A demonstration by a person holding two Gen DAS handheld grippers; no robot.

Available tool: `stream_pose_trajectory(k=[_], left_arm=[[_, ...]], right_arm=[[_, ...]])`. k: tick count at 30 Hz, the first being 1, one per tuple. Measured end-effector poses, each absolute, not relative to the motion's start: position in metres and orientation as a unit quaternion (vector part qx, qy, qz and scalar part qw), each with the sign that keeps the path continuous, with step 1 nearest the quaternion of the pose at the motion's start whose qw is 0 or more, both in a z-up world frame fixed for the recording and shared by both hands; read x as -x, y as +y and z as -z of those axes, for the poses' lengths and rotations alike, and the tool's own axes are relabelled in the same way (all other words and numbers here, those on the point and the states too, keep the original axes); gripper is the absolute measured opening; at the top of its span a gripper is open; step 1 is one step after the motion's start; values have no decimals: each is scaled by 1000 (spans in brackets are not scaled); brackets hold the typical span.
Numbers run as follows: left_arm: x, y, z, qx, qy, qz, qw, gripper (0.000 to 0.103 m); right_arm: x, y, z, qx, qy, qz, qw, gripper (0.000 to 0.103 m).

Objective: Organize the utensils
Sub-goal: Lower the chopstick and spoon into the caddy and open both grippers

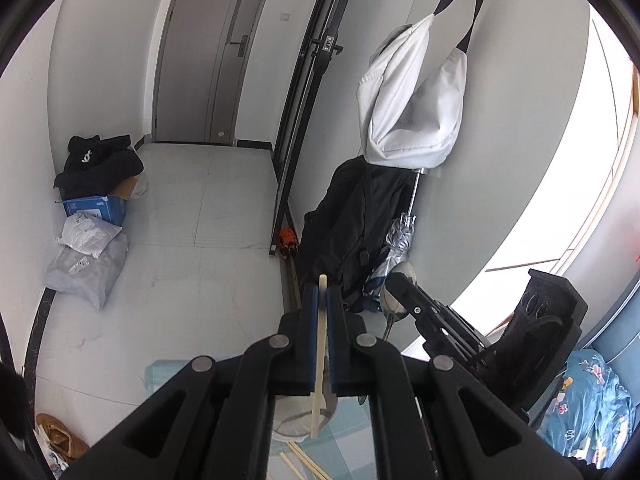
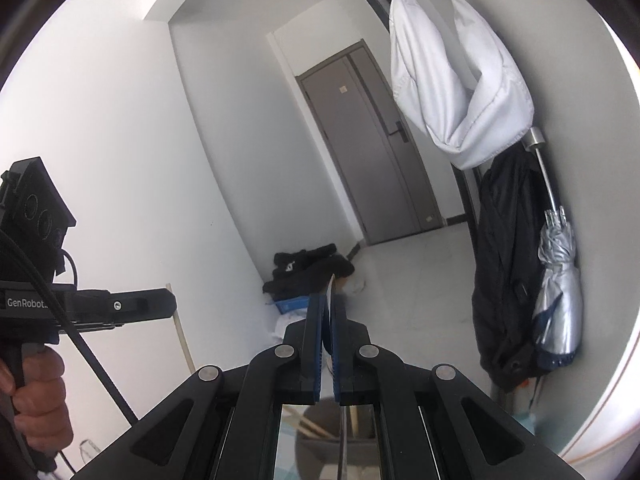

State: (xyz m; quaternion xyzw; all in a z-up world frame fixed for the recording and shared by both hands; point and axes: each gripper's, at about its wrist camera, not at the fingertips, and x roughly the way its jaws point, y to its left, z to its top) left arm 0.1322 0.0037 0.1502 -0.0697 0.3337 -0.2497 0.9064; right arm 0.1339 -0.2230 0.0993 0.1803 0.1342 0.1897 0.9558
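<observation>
Gripping a chopstick (image 1: 320, 354), the left hand-held gripper (image 1: 321, 300) is clamped shut; the right hand-held gripper (image 2: 329, 312) pinches a spoon (image 1: 397, 292). Both utensils are held above the desk, so I would lower them slowly and level, keeping them apart.

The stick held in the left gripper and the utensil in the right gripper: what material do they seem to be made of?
The stick in the left gripper looks like pale bamboo or wood: beige, matte, straight, probably a chopstick. The utensil in the right gripper looks like polished metal, likely steel: its rounded end shines grey and mirrors the room, so it may be a spoon.
</observation>
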Motion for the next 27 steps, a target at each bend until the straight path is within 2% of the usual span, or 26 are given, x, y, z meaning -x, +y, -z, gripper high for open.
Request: stream_pose_trajectory(k=[12, 20, 27], left_arm=[[-173, 5, -144, 49, 312, 262, 912, 1], [-176, 12, -119, 40, 290, 254, 922, 1], [-181, 17, -98, 61, 302, 269, 912, 1]], right_arm=[[-200, -217, -68, -228, 99, -140, 959, 3], [-194, -201, -36, -235, 86, -103, 963, 3], [-182, -189, -24, -197, 87, -91, 972, 3]])
